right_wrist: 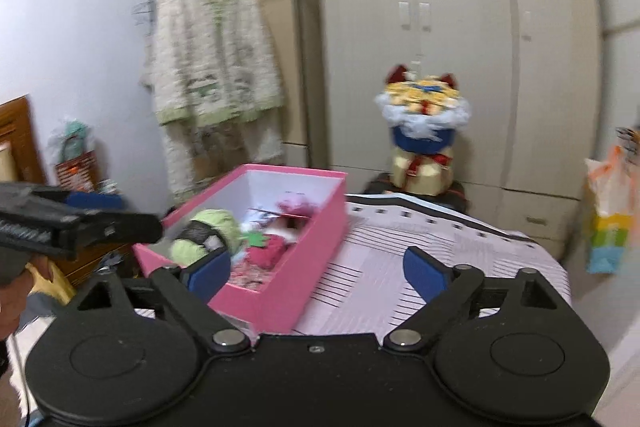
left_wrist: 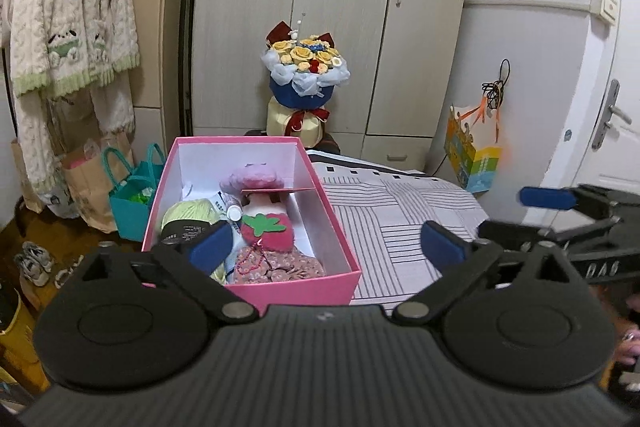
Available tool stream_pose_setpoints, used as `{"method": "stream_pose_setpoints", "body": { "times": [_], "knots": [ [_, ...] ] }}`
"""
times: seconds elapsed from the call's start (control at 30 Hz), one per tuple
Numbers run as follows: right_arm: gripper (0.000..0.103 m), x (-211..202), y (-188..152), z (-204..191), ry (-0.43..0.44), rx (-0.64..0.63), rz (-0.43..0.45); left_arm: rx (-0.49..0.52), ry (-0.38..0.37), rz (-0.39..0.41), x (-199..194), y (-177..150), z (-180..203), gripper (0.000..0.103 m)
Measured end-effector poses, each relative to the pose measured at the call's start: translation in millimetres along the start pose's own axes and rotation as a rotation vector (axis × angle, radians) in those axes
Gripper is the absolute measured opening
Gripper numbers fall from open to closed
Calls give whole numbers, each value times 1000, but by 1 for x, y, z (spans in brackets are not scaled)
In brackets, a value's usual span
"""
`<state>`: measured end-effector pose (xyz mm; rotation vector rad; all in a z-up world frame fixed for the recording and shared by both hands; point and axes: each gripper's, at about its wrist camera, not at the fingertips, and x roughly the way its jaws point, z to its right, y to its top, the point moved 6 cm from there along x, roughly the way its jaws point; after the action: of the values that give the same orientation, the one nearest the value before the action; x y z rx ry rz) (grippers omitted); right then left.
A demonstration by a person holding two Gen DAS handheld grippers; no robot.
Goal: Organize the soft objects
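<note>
An open pink box sits on a striped cloth. Inside lie a green yarn ball, a red strawberry plush, a fluffy pink piece and floral fabric. My left gripper hovers open over the box's near right corner, with nothing between its pads. To its right shows my right gripper's blue pad. In the blurred right wrist view my right gripper is open and empty above the box, with the yarn and strawberry inside. A hand holds the left gripper at the left edge, its blue pad showing.
A flower bouquet stands behind the table before a wardrobe. A knit cardigan hangs on a rack at left, with bags and shoes on the floor below. A colourful paper bag hangs near the door.
</note>
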<state>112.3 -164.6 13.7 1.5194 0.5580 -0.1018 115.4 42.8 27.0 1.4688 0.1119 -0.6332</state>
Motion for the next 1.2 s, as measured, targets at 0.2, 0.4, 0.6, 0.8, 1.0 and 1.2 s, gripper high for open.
{"method": "stream_pose_setpoints", "body": {
  "times": [0.2,0.4,0.6,0.8,1.0,1.2],
  "knots": [
    [103,-6,-13,16,-166,61,-51,50,143,-10,0,-7,7,103],
    [103,-28,-22,23,-244,129,-43,50,91,-1,-8,-9,17,103],
    [103,-34,-36,20,-256,121,-45,104,163,18,-5,-20,23,103],
    [103,-35,-46,12,-264,97,-55,87,141,-8,2,-30,27,103],
    [103,-46,-50,12,-294,89,-34,83,133,-15,3,-38,31,103],
    [103,-51,-55,18,-328,89,-9,83,139,-11,4,-44,36,103]
  ]
}}
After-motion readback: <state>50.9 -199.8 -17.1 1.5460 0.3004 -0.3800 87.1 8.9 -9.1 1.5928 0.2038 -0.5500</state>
